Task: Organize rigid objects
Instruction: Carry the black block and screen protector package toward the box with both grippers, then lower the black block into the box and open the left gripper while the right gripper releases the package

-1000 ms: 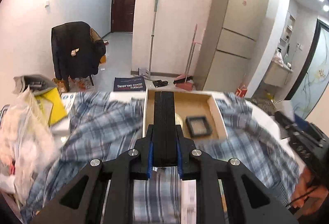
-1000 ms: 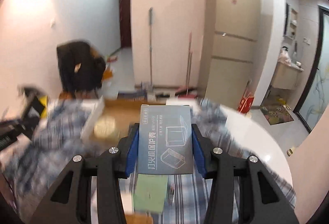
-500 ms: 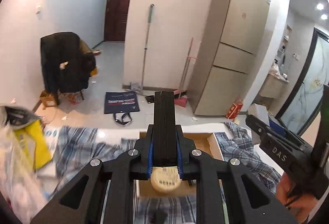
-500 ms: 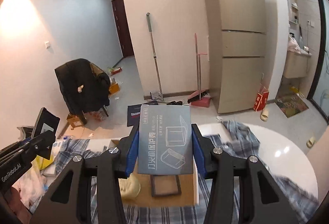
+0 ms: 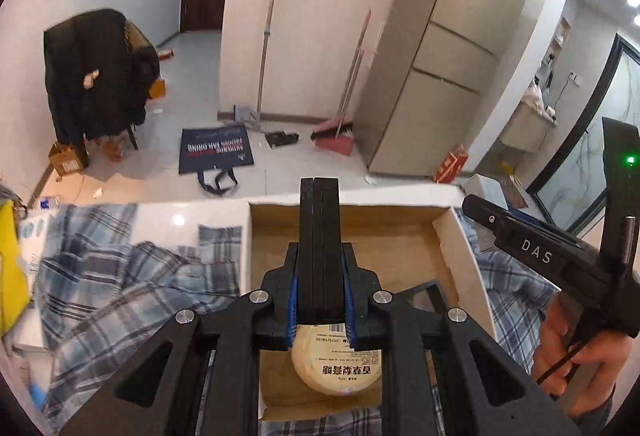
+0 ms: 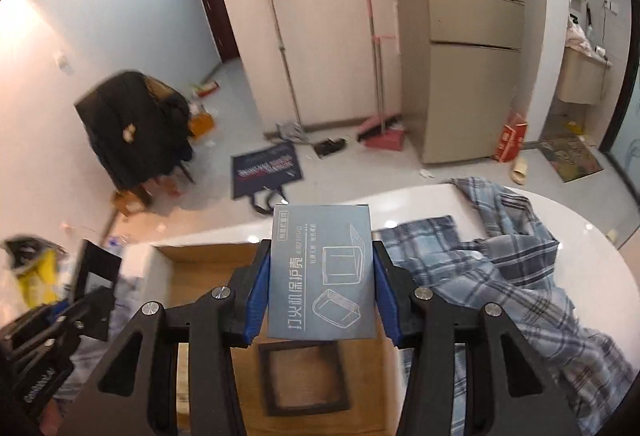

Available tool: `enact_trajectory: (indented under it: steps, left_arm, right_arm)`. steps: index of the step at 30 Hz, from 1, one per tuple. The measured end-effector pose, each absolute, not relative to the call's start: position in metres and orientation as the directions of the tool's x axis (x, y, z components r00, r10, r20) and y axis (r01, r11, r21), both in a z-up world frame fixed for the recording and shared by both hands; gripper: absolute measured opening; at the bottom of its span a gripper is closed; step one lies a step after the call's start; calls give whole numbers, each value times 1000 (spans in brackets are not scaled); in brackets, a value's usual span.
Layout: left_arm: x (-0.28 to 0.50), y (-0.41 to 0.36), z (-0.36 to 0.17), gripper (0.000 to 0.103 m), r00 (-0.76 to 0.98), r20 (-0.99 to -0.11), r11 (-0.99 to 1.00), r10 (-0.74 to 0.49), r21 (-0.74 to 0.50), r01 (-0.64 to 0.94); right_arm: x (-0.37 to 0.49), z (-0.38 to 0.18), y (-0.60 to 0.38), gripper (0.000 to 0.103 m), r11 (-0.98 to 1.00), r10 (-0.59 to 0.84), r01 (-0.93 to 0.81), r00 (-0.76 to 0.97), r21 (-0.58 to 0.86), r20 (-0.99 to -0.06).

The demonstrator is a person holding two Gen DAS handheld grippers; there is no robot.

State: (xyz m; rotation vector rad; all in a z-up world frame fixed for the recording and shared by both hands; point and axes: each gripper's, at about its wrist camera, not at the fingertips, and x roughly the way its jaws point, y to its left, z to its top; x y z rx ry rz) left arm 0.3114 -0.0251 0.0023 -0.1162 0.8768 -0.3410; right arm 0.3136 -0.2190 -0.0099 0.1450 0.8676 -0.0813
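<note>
My left gripper (image 5: 319, 192) is shut with nothing between its fingers and hovers over an open cardboard box (image 5: 396, 232) on the table. A round cream tin (image 5: 340, 364) and a black square frame (image 5: 430, 294) lie in the box. My right gripper (image 6: 322, 232) is shut on a grey-blue printed carton (image 6: 322, 276) and holds it above the same box (image 6: 200, 276), over the black frame (image 6: 302, 378). The right gripper's body (image 5: 532, 256) shows at the right of the left wrist view.
A blue plaid cloth (image 5: 120, 288) covers the white round table (image 6: 600, 236) on both sides of the box. Yellow bags (image 5: 12, 268) lie at the left. Beyond the table are a chair with a black coat (image 5: 96, 76), brooms and a fridge (image 5: 460, 48).
Both grippers have moved forward and tilted down over the box. The tin and frame now sit lower and closer in view. The right gripper still holds the carton.
</note>
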Motion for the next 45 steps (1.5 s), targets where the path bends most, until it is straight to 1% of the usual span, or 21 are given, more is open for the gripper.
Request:
enact_trajectory:
  steps: [4,7,11,15,19,21,22,23,25,27,30,32,35,36,37,38,39,40,42,44,45]
  left_arm:
    - [323,-31,-28,19,543,-764,936,-349,-259,237]
    - [326,-34,-36,19,569,-755,945,-326,-249,212]
    - [329,-38,-42,19,564,-768,952,-304,-225,206]
    - [335,-37,-51,19,549,-787,960,-280,-217,178]
    - [341,-33,-60,19,535,-798,961,-277,-230,154]
    - [343,-32,-63,19,533,-801,962,-272,-231,143]
    - [344,-31,-65,19,535,-801,963,-268,-232,135]
    - [344,-29,-65,19,542,-798,964,-264,-235,123]
    - [345,-22,-68,19,556,-788,962,-265,-258,93]
    - [348,-21,-68,19,546,-783,951,-298,-289,106]
    - [345,-18,-64,19,564,-773,954,-291,-283,104]
    - [344,-20,-60,19,566,-770,954,-293,-274,120]
    - [341,-17,-53,19,580,-759,952,-296,-280,119]
    - [340,-16,-50,24,589,-752,952,-297,-280,122]
    - [339,-14,-47,38,597,-746,953,-295,-278,123]
    - [337,-14,-43,49,614,-737,956,-283,-267,120]
    - [334,-14,-37,68,644,-718,962,-262,-248,114]
    - [330,-13,-31,75,681,-694,969,-235,-223,108]
    - [320,-12,-17,76,743,-643,981,-186,-168,101]
    - [318,-7,-9,86,761,-621,980,-187,-174,99]
    - [316,-2,-4,88,766,-616,977,-186,-201,76]
  right_arm:
    - [318,-27,-225,45,978,43,137,609,158,-792]
    - [320,-34,-228,45,970,20,181,601,160,-799]
    - [319,-38,-226,45,970,9,190,594,151,-805]
    - [322,-42,-220,45,976,27,160,591,150,-806]
    - [323,-42,-213,46,982,65,101,614,161,-786]
    - [321,-42,-209,45,984,84,62,657,165,-750]
    - [319,-42,-208,45,987,68,58,692,150,-718]
    - [317,-41,-206,45,991,42,60,710,120,-703]
    - [317,-41,-203,45,994,60,21,717,107,-695]
    - [320,-44,-203,45,991,85,11,703,130,-706]
    - [324,-52,-205,45,983,124,13,678,181,-724]
    - [323,-55,-207,45,971,172,0,688,237,-705]
    - [327,-63,-198,45,977,172,-18,653,212,-738]
    - [328,-66,-195,45,979,168,-22,643,201,-747]
    - [330,-71,-193,45,981,163,-20,627,193,-762]
    - [332,-75,-192,45,982,158,-15,606,187,-780]
    - [333,-78,-192,45,982,161,-13,590,190,-791]
    - [333,-79,-193,46,981,162,-12,586,192,-794]
    - [333,-80,-194,46,984,154,-12,582,181,-798]
    - [333,-80,-195,46,985,147,-16,582,170,-800]
    - [332,-81,-196,46,986,146,-18,575,167,-805]
